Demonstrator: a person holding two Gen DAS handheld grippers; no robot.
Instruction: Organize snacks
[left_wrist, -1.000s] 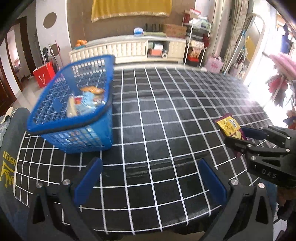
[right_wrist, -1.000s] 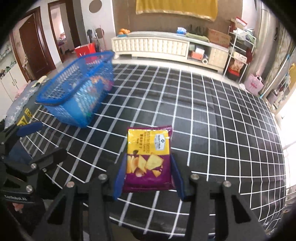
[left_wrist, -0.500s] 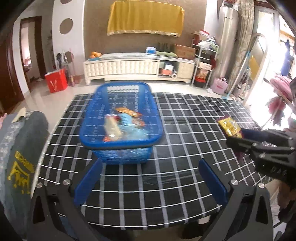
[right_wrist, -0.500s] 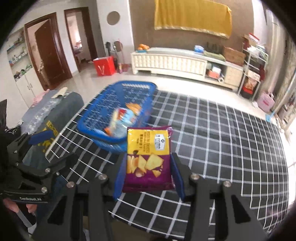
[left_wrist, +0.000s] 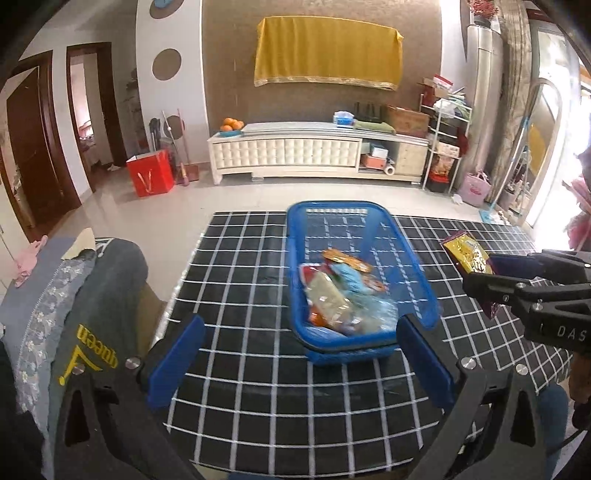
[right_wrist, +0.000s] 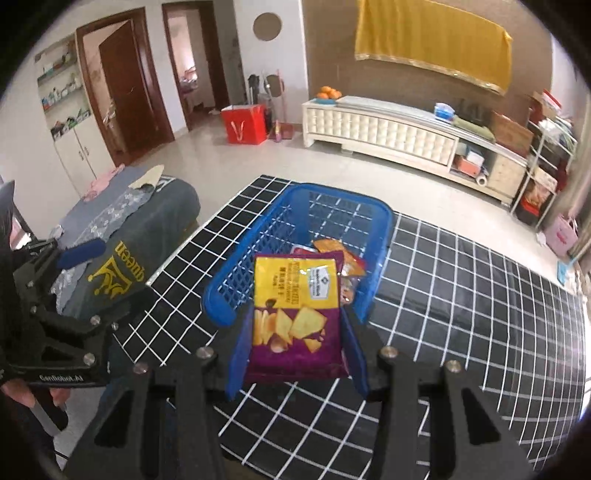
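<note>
My right gripper (right_wrist: 297, 350) is clamped on the purple-and-yellow chip bag (right_wrist: 297, 314), low centre of its frame, just in front of the blue basket (right_wrist: 380, 254). My left gripper (left_wrist: 299, 362) gapes wide, holding nothing. The basket of snacks (left_wrist: 343, 295) sits mid-frame on the checked table (left_wrist: 240, 280).

Both wrist views high, facing basket (left_wrist: 360, 273), shared
</note>
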